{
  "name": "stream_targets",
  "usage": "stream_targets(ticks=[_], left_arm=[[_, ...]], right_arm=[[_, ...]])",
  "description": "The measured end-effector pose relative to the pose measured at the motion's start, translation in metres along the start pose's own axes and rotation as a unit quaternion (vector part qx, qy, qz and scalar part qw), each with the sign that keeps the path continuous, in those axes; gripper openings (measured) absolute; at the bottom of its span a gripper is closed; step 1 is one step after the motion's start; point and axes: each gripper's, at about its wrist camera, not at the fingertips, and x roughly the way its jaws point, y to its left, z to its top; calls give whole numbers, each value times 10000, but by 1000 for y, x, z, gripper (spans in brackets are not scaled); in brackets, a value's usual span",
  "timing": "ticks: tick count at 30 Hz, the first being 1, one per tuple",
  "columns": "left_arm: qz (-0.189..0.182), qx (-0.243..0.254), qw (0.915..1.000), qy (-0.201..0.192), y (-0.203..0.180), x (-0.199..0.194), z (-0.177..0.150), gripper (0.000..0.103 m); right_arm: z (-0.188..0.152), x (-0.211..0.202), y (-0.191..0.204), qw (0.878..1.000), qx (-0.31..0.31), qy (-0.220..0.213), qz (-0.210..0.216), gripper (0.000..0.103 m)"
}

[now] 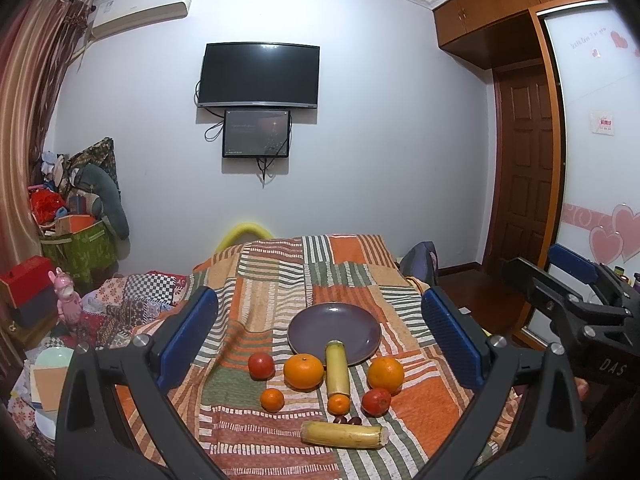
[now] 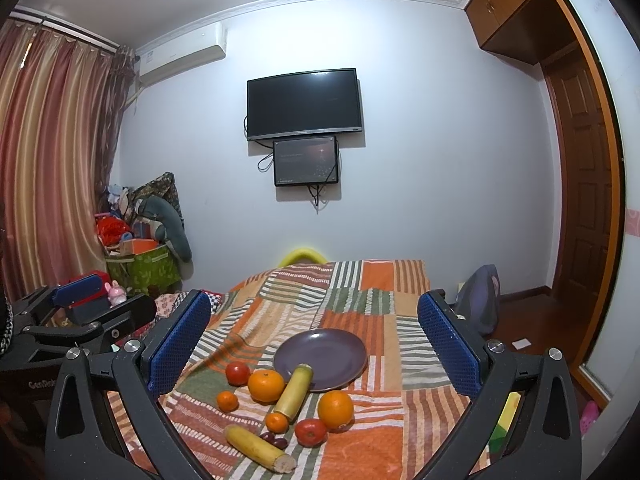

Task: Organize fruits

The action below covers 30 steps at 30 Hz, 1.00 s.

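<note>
Ahead of both wide-spread, empty claws, left claw [image 1: 320,332] and right claw [image 2: 316,336], the orange-and-green striped patchwork bedspread [image 1: 276,280] carries a round purple plate [image 2: 332,352]. Nearer the claws lie a pale yellow corn cob [image 1: 337,368] touching the plate's rim, two big oranges [image 1: 303,371], two red tomatoes [image 1: 261,365], and small tangerines [image 1: 272,400].

On a striped patchwork cloth [image 1: 280,280], a purple plate [image 1: 334,330] is seen with one corn cob [image 1: 337,368] propped on its near rim, oranges [image 1: 303,371] and tomatoes [image 1: 261,365] spread alongside, all framed by the wide-spread left gripper [image 1: 320,344].
</note>
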Motion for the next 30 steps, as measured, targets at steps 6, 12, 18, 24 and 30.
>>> stream_targets(ticks=[6, 12, 18, 24, 30], left_arm=[[6, 3, 10000, 8, 1, 0, -1, 103], [-3, 7, 10000, 9, 1, 1, -1, 103], [2, 16, 10000, 19, 1, 3, -1, 103], [-9, 9, 10000, 38, 1, 5, -2, 103], [-3, 21, 10000, 44, 2, 6, -2, 103]], right_arm=[[1, 0, 0, 10000, 11, 1, -3, 103], [1, 0, 1, 10000, 19, 15, -6, 103], [1, 0, 1, 10000, 33, 26, -5, 103], [1, 0, 1, 10000, 32, 34, -24, 103], [3, 2, 2, 10000, 58, 54, -20, 103]])
